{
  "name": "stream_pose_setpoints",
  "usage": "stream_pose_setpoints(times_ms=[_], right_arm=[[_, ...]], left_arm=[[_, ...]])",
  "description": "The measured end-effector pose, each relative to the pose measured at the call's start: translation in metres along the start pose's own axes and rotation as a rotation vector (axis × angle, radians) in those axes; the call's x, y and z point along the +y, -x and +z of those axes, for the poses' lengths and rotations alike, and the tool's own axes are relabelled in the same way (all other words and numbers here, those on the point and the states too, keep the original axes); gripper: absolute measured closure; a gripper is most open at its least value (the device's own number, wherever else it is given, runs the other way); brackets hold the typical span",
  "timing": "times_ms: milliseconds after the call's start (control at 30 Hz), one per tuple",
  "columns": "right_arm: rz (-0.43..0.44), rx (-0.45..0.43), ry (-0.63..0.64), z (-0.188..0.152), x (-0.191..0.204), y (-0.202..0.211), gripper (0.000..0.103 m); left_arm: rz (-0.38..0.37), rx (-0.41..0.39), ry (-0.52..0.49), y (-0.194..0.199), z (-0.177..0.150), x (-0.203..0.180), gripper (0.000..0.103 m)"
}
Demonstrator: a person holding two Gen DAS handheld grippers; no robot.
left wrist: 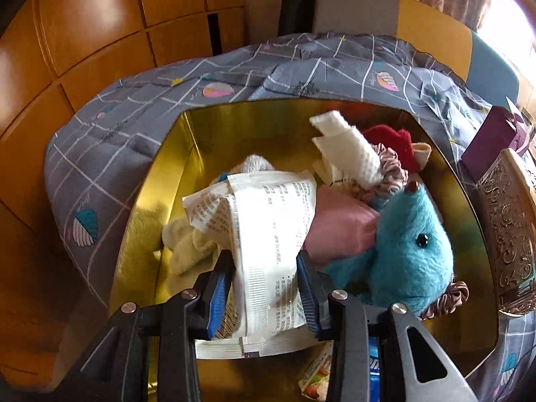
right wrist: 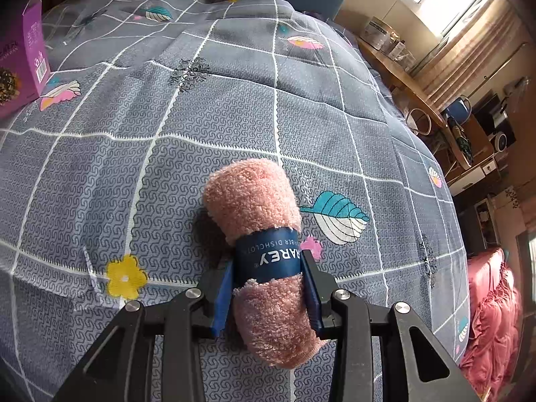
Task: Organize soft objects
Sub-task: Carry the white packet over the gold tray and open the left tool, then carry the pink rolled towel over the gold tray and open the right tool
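Left view: our left tongs (left wrist: 264, 288) are clenched on a white packet (left wrist: 268, 234) over the gold tin (left wrist: 160, 174)
Tin: we see a blue plush (left wrist: 408, 251), socks and scrunchies already inside
Right view: our right tongs (right wrist: 268, 288) grip the pink towel (right wrist: 261, 234) on the bed (right wrist: 134, 134), well away from any tin
Left to do: we judge packet and towel still need stowing

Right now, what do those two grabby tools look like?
Both look the same. The left tool and the right tool each have two black fingers lined with bright blue pads. Behind them sit angular black arms with triangle-shaped cut-outs, joined by round silver bolts. No cables, sleeves or hands show in either view.
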State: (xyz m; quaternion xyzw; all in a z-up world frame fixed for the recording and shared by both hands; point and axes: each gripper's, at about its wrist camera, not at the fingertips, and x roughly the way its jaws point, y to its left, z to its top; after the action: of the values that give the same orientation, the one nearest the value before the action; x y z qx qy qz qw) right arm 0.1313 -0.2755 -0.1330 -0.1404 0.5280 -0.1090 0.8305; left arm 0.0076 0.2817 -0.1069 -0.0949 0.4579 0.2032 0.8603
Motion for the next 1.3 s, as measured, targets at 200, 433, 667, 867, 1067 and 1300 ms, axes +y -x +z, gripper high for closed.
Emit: stream_pose_setpoints(times_ms=[200, 433, 667, 867, 1067, 1300], right_arm=[[0.008, 0.001, -0.018, 0.002, -0.002, -0.002, 0.065], [0.053, 0.014, -0.090, 0.006, -0.013, -0.008, 0.065], [0.074, 0.045, -0.150, 0.015, -0.020, -0.015, 0.065], [0.061, 0.076, -0.177, 0.024, -0.018, -0.017, 0.065], [0.119, 0.090, -0.253, 0.044, -0.023, -0.011, 0.067], [0.145, 0.018, -0.178, 0.092, 0.009, 0.021, 0.067]], left_arm=[[-0.007, -0.015, 0.032, 0.012, -0.002, 0.002, 0.058], [-0.053, -0.054, 0.035, 0.034, -0.010, 0.001, 0.044], [-0.086, -0.076, 0.017, 0.047, -0.011, -0.004, 0.044], [-0.103, -0.087, 0.009, 0.052, -0.013, -0.004, 0.044], [-0.121, -0.091, 0.022, 0.053, -0.016, 0.003, 0.044], [-0.137, -0.095, 0.031, 0.054, -0.016, 0.008, 0.044]])
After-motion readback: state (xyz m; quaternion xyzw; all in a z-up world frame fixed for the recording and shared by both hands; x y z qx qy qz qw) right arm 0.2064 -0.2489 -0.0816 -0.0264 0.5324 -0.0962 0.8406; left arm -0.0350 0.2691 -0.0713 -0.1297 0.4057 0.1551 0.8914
